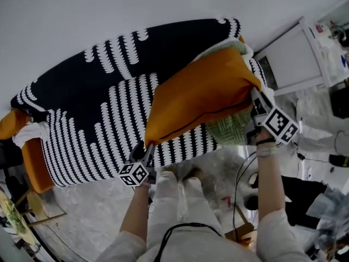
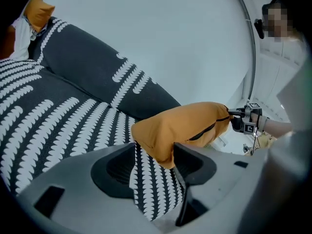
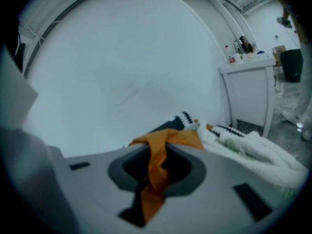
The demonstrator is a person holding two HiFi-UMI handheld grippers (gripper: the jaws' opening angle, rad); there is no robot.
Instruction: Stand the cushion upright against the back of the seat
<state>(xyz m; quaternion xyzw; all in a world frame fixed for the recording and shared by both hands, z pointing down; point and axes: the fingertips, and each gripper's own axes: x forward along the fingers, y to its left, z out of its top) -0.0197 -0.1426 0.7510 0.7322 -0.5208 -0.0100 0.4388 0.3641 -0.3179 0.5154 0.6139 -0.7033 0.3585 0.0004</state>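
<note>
While the right gripper (image 1: 255, 98) pinches the right corner of the orange cushion (image 1: 202, 94), the left gripper (image 1: 147, 148) stands released around its near left corner. The cushion slants over the patterned sofa (image 1: 87, 124).

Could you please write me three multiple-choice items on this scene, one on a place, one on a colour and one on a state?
1. Where is the orange cushion?
A. Flat on a bed.
B. Held up over the sofa.
C. Inside a box.

2. What colours does the sofa cover show?
A. Black with white marks.
B. Plain red.
C. Green checks.

3. How does the right claw stand?
A. Open and empty.
B. Shut on the cushion.
C. In no view.

Answers:
1 B: the head view shows the cushion raised above the seat.
2 A: rows of white marks run over black cloth.
3 B: the right gripper view shows orange fabric pinched between its jaws.
</note>
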